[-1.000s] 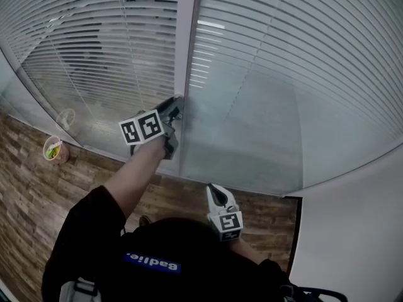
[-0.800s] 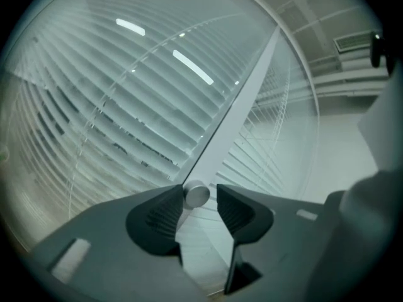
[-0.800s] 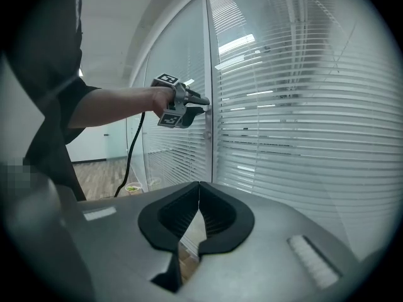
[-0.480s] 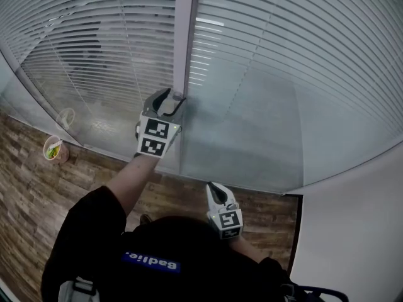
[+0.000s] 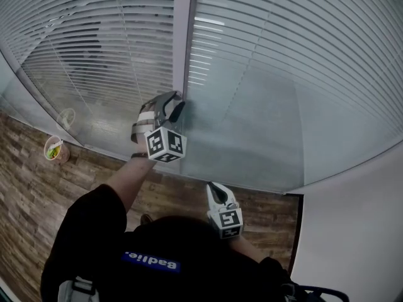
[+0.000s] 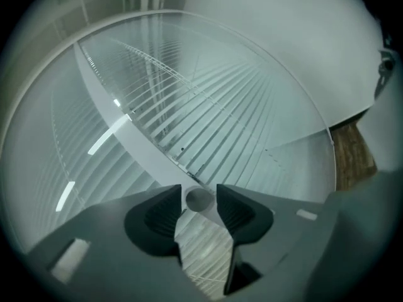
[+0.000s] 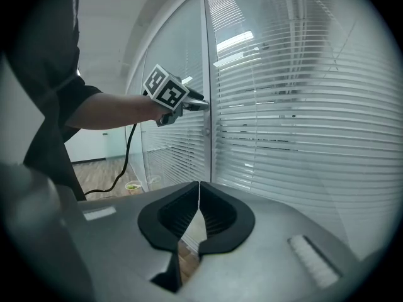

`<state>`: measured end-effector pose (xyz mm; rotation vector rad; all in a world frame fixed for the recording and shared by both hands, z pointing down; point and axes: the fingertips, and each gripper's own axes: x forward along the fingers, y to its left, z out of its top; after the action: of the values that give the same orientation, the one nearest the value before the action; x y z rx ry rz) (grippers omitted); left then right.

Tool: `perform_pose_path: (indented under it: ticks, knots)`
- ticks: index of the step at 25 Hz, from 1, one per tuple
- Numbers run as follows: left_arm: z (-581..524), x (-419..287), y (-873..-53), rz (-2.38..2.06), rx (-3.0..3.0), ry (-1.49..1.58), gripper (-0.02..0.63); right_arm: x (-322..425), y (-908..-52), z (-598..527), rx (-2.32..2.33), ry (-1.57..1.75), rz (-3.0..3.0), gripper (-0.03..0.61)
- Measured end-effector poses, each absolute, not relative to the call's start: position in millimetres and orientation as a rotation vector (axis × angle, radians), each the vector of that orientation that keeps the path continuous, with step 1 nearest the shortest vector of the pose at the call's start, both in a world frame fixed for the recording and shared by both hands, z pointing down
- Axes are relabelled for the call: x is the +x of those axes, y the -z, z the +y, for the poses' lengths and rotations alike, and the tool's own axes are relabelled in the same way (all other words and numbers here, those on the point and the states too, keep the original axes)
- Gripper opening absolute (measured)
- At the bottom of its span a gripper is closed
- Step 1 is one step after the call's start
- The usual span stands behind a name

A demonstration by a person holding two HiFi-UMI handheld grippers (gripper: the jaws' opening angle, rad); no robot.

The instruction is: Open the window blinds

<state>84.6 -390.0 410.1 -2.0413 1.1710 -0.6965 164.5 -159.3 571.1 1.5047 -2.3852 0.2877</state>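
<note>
Blinds (image 5: 94,49) of thin, likely light and bendable slats are sealed behind glass (image 5: 252,118); a small, hard knob (image 6: 199,199) on the post (image 5: 184,36) is judged the place to grip. The left gripper (image 5: 176,102) is set around it, jaws just closing, not yet pressing. The right gripper (image 7: 199,194) is seen with jaws together, empty

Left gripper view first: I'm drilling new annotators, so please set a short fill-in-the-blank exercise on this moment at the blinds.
Between the left gripper's jaws sits a small round ____.
The right gripper holds nothing; its jaws are ____.
The cup stands on the wood-patterned ____.
Missing: knob; shut; floor.
The left gripper's jaws have just been closing, with the knob between them but not yet clamped.
</note>
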Motion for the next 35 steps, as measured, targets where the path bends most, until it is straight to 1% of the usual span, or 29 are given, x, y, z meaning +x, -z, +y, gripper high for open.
perform_pose_path:
  ticks: [3, 9, 14, 24, 30, 35]
  knots:
    - [-391.6, 84.5, -414.1, 1.15, -1.97, 0.742, 0.163, 163.9, -571.4, -158.2, 1.499, -0.299, -2.388, 0.008]
    - [-395.6, 81.4, -413.8, 1.157, -1.929, 0.752, 0.123, 167.5, -574.0, -158.1, 1.507, -0.283, -2.367, 0.006]
    - [-396.4, 81.1, -413.6, 1.175, -1.972, 0.724, 0.121, 168.2, -574.3, -157.9, 1.518, -0.294, -2.366, 0.003]
    - [-399.0, 78.1, -412.5, 1.276, -2.283, 0.555, 0.121, 168.4, -576.4, -157.3, 1.517, -0.307, -2.362, 0.003]
    - [-401.6, 74.6, -410.2, 1.362, -2.556, 0.374, 0.123, 169.8, -578.2, -156.7, 1.526, -0.335, -2.382, 0.003]
    - [-400.4, 72.8, -403.8, 1.389, -2.674, 0.314, 0.123, 168.9, -577.9, -156.7, 1.527, -0.355, -2.372, 0.003]
